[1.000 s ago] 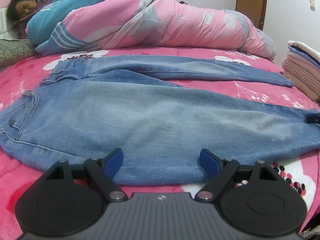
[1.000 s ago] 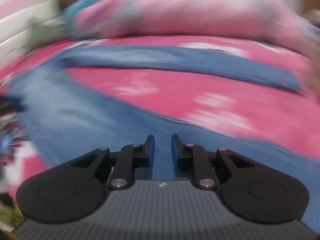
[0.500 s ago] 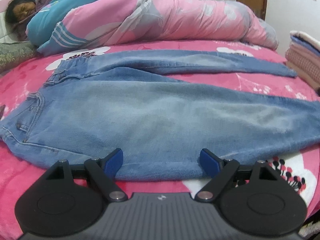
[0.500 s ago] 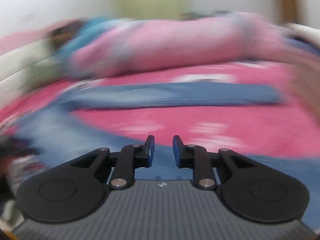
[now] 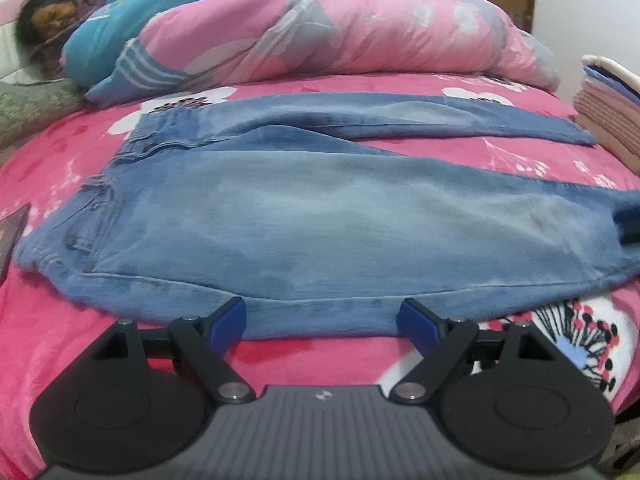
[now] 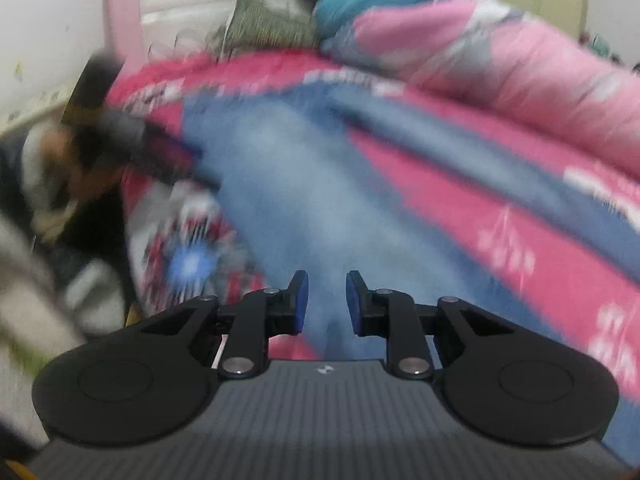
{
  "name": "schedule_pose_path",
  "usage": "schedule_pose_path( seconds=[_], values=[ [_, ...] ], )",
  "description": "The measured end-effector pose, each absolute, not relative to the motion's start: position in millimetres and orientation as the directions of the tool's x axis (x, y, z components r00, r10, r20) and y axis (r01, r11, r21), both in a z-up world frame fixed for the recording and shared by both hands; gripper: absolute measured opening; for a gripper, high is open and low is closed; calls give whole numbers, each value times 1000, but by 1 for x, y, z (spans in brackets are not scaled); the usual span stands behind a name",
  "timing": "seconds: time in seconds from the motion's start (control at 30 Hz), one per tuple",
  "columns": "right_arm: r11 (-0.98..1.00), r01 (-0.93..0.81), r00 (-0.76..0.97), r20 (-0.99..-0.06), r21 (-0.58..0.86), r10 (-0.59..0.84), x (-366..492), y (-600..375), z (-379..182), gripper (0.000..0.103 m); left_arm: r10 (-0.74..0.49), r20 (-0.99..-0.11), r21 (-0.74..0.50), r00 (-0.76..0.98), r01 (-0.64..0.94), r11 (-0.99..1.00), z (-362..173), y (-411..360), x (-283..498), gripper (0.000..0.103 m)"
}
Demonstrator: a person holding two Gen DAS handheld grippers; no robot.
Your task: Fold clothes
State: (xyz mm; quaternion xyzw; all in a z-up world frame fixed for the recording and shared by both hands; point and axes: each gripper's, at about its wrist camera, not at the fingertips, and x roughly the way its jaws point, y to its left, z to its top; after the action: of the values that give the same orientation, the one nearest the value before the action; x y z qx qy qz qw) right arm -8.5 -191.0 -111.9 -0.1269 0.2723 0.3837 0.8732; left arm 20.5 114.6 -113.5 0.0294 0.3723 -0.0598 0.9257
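Observation:
Light blue jeans (image 5: 320,216) lie flat on the pink bed cover (image 5: 60,152), waist to the left and both legs spread to the right. My left gripper (image 5: 322,316) stands open at the near edge of the front leg, a blue fingertip on either side, gripping nothing. In the blurred right wrist view the front leg (image 6: 272,184) narrows into the slim gap of my right gripper (image 6: 326,300), which looks shut on its hem. In the left wrist view that hem curls up around a dark shape (image 5: 630,226).
A person lies under a pink and blue quilt (image 5: 320,28) along the far side. A stack of folded cloths (image 5: 608,104) sits at the right, a flat dark object (image 5: 12,236) at the left. A person (image 6: 60,168) crouches beside the bed.
The right wrist view has swung and rolled from looking across the bed to looking along the front leg toward the headboard. The leg's far hem now curls up. The left view drew back slightly.

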Motion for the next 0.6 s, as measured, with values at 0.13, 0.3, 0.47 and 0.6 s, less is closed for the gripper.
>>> schedule_pose_path(
  seconds=[0.13, 0.3, 0.47, 0.6],
  values=[
    [664, -746, 575, -549, -47, 607, 25, -149, -113, 20, -89, -674, -10, 733, 111, 994, -105, 128, 13, 85],
    [479, -872, 409, -697, -106, 590, 15, -106, -136, 20, -115, -630, -70, 768, 92, 993, -97, 147, 15, 85],
    [358, -926, 328, -731, -122, 598, 9, -100, -113, 20, -158, -609, -103, 777, 121, 987, -103, 144, 32, 85],
    [517, -843, 472, -666, -149, 577, 61, -93, -92, 21, -144, -631, -87, 762, 115, 990, -115, 143, 34, 84]
  ],
)
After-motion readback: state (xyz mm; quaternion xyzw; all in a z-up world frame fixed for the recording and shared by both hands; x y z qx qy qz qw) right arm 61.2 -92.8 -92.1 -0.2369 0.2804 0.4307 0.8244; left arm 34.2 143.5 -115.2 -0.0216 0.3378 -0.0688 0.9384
